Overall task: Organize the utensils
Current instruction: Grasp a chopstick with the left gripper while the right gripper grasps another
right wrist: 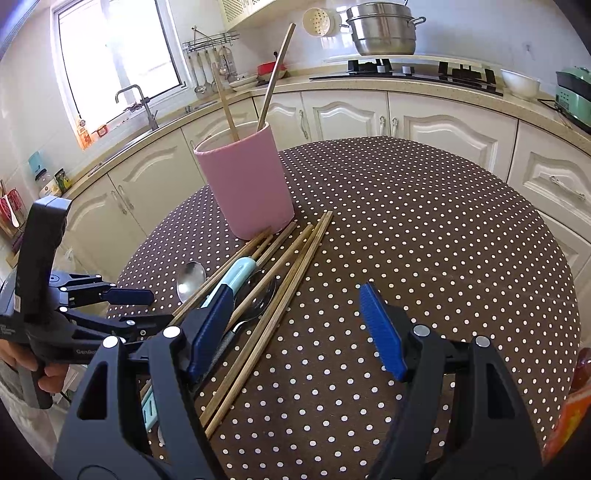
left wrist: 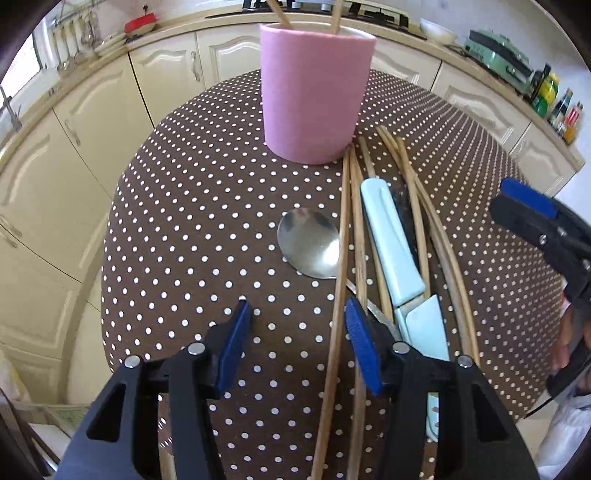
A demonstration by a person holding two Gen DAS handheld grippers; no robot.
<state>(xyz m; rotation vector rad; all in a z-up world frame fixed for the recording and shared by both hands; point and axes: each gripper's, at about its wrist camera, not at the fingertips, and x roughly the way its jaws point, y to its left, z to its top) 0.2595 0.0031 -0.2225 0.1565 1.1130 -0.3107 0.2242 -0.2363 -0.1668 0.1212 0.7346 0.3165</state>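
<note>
A pink cup (left wrist: 314,96) stands on the polka-dot table (left wrist: 184,229) with two chopsticks in it; it also shows in the right wrist view (right wrist: 245,184). In front of it lie several wooden chopsticks (left wrist: 341,266), a metal spoon (left wrist: 308,242) and a light blue knife (left wrist: 395,247). My left gripper (left wrist: 297,343) is open and empty, low over the table, its right finger by the chopsticks. My right gripper (right wrist: 295,328) is open and empty, just right of the chopstick pile (right wrist: 280,288). The knife (right wrist: 236,273) and spoon (right wrist: 190,278) lie left of it.
Cream kitchen cabinets (right wrist: 436,125) curve around behind the table. A stove with a steel pot (right wrist: 382,29) is on the counter, a sink with tap (right wrist: 135,99) at the left. The table's right half (right wrist: 424,229) is bare cloth.
</note>
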